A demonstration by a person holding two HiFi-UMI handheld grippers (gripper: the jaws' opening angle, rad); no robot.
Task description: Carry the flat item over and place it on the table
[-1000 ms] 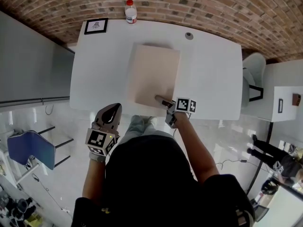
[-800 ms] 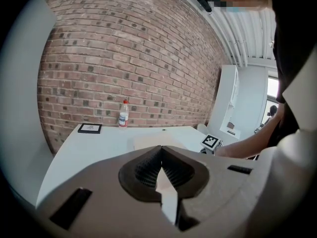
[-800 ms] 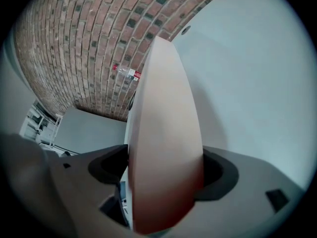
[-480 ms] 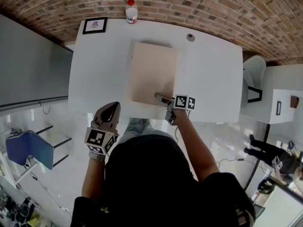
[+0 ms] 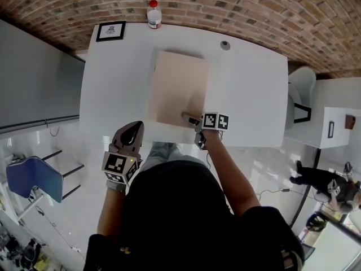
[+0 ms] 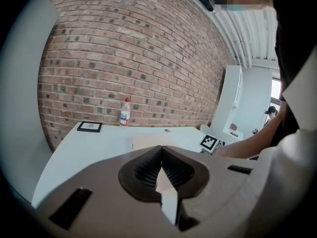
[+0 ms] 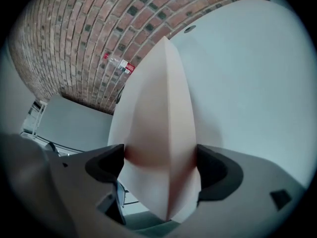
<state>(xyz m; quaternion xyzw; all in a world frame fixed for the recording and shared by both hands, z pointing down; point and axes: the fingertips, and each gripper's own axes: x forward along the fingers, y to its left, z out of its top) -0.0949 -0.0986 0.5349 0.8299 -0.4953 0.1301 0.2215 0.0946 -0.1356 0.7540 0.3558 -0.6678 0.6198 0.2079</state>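
Observation:
A flat beige board lies on the white table, its near edge close to the table's front edge. My right gripper is at that near edge. In the right gripper view the board sits between the jaws of the right gripper, which are opening; the pads look slack on it. My left gripper hangs off the table's front left, shut and empty. In the left gripper view, the left gripper points at the table and the board.
A bottle with a red cap and a small black picture frame stand at the table's far edge by the brick wall. A small round fitting lies at the far right. A blue chair stands at the left, a white chair at the right.
The right gripper's jaws have spread on the board's near edge. The board has barely shifted. The left gripper has stayed where it was.

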